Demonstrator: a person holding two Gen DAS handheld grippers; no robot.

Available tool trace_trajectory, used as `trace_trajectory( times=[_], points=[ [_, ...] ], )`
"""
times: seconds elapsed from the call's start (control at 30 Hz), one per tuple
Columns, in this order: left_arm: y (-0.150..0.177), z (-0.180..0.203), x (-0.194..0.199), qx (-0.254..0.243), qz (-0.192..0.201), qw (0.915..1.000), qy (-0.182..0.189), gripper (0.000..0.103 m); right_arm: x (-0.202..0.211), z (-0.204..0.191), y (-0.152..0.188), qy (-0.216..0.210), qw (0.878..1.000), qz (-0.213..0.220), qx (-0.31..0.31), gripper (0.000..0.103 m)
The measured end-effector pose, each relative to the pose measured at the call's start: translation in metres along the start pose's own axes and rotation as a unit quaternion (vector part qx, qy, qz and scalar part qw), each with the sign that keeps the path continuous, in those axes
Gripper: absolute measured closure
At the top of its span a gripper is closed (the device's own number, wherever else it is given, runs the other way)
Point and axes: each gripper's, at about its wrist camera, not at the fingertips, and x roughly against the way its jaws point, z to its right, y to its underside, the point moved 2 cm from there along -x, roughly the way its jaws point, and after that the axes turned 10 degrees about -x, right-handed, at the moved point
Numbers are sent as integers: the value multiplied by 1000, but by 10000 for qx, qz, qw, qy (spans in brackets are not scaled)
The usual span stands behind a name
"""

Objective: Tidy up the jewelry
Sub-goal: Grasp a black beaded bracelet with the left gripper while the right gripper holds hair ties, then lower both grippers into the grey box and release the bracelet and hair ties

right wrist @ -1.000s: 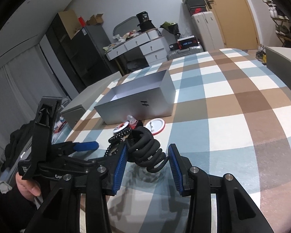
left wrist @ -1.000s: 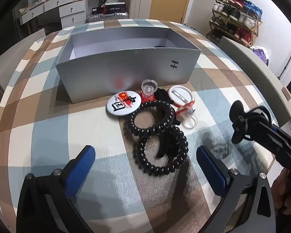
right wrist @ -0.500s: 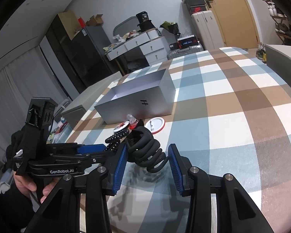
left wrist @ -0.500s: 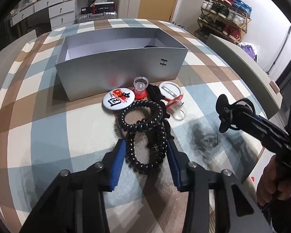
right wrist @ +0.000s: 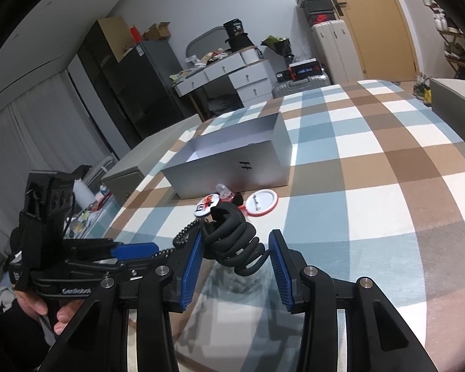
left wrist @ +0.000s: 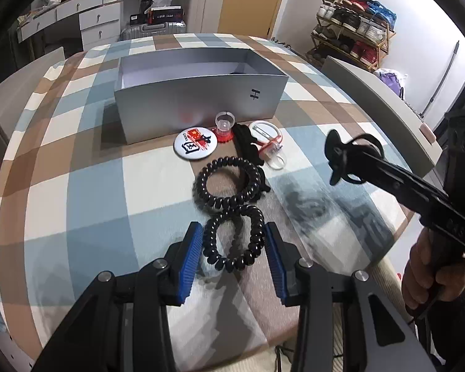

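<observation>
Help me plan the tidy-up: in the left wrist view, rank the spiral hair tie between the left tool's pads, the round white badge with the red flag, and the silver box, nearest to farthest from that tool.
1. Spiral hair tie: between the pads of the left tool.
2. Round white badge: farther up the table, slightly left.
3. Silver box: farthest, behind the badge.

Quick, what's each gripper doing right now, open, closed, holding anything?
Left gripper: closed on the black spiral hair tie on the checked tablecloth.
Right gripper: closed on a black claw hair clip, held above the cloth.
</observation>
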Motion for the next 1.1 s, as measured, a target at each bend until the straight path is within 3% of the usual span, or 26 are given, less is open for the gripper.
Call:
trace_trajectory(
  times=[0.47, 0.73, 1.1],
  points=[
    [11, -9, 19, 178, 144, 9996, -143, 68, -3, -16, 0, -47, 9999, -30, 123, 62],
    [-12, -12, 40, -27, 590, 9978, -290, 68, 0, -31, -15, -189, 9993, 95, 309, 62],
    [-64, -43, 48, 67, 1090, 9929, -469, 68, -8, -54, -68, -509, 9969, 348, 490, 62]
  ],
)
